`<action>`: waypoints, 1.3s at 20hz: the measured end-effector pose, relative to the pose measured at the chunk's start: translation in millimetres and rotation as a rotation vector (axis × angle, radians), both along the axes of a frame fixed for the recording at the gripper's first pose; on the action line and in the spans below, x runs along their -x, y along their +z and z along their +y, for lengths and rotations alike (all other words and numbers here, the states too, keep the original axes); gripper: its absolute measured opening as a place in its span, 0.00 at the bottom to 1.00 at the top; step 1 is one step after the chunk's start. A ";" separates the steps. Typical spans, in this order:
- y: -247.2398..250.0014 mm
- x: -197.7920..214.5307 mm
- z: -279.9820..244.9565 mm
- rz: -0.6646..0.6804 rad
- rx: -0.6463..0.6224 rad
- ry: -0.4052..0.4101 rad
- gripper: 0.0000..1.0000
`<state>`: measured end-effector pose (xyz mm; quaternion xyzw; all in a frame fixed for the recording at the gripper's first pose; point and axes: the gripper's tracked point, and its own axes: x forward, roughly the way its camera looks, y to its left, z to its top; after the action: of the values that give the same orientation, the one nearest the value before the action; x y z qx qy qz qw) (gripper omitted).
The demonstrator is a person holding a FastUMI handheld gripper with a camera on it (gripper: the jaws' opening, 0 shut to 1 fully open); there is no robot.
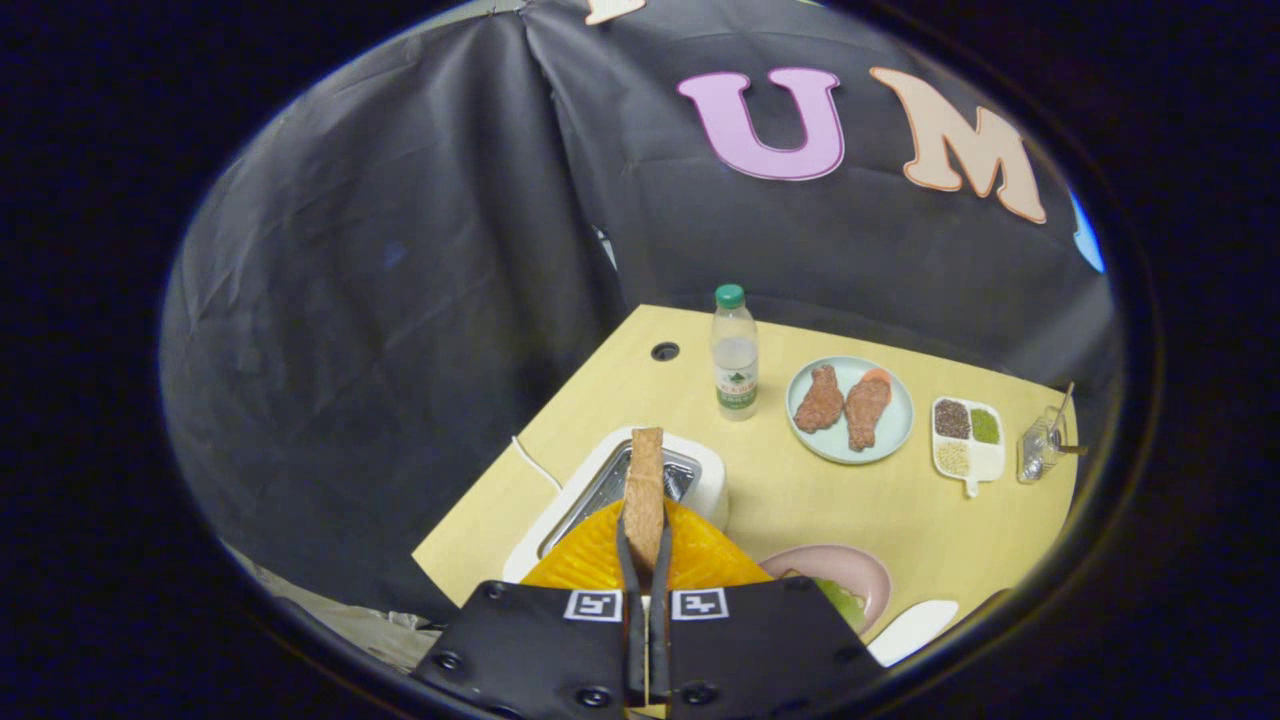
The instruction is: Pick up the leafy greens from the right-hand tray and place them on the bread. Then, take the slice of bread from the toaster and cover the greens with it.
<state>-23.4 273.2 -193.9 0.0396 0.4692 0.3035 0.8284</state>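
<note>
My tool (646, 545) is pinching the thin brown slice of bread (645, 490), held on edge above the toaster.

Low in the frame's centre, both fingers press the slice's sides; behind it sits the white toaster (700, 470) on the pale wooden counter (800, 500). Lower right, I see the leafy greens (842, 600) lying in the pink bowl (868, 572). Toward the upper right stand a clear green-capped water bottle (735, 352), a pale blue plate (893, 432) with two brown drumsticks (845, 405), and a white divided dish (990, 460).
</note>
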 end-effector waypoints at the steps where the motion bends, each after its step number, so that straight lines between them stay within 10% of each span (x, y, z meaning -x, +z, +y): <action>1: 4.3 -0.1 -8.8 -0.007 -0.004 -0.004 0.04; 26: -140.4 44.8 -148.3 0.187 -0.057 -0.205 0.04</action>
<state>-68.1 124.9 -334.3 0.1390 0.5292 0.2252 0.8062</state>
